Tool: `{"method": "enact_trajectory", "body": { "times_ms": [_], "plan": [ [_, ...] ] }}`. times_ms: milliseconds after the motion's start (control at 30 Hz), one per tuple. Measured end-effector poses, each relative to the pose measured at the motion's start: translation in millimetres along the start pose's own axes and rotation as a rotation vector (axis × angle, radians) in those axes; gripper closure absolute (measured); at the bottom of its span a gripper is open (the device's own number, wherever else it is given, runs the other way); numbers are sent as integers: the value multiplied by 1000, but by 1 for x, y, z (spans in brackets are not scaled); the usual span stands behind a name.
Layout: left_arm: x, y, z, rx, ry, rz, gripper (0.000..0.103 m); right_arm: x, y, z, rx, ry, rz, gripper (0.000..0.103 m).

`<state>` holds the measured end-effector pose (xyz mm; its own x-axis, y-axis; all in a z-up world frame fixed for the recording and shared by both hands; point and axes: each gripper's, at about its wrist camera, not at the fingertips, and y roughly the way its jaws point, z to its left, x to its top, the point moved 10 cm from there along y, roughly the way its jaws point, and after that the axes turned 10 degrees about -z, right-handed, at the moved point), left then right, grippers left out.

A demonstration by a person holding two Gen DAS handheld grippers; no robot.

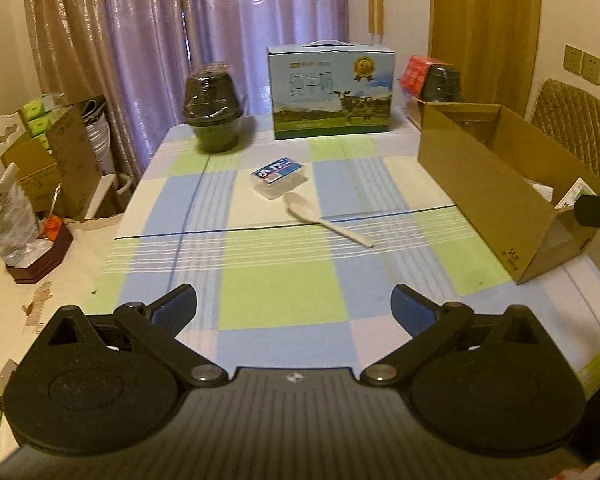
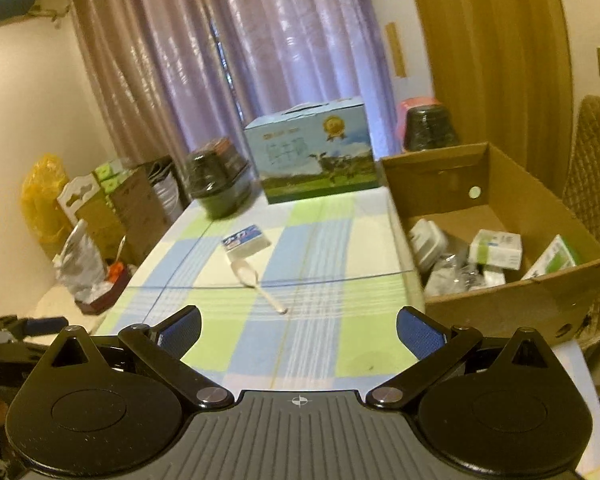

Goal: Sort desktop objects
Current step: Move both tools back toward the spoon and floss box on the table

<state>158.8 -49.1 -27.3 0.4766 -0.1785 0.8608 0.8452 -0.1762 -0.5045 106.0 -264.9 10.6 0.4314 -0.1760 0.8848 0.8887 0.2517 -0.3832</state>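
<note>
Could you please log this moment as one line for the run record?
left tongs open, empty | right tongs open, empty | spoon and small pack on tablecloth | cardboard box part-filled

Small clear plastic tub (image 1: 278, 177) with blue printed lid, flat mid-table on checked cloth, white plastic spoon (image 1: 324, 220) bowl touching it, handle angled nearer, open cardboard box (image 2: 500, 236) at right edge, holding small packets
</note>
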Motion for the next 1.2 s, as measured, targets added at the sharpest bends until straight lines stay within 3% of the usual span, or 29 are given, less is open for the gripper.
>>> {"method": "enact_trajectory", "body": {
  "times_ms": [667,1200],
  "plan": [
    [-9,1,26,1,-28,15,1,-19,20,31,27,-40,53,2],
    [1,16,50,-11,-13,5,1,-20,52,61,79,-142,62,2]
  ]
}}
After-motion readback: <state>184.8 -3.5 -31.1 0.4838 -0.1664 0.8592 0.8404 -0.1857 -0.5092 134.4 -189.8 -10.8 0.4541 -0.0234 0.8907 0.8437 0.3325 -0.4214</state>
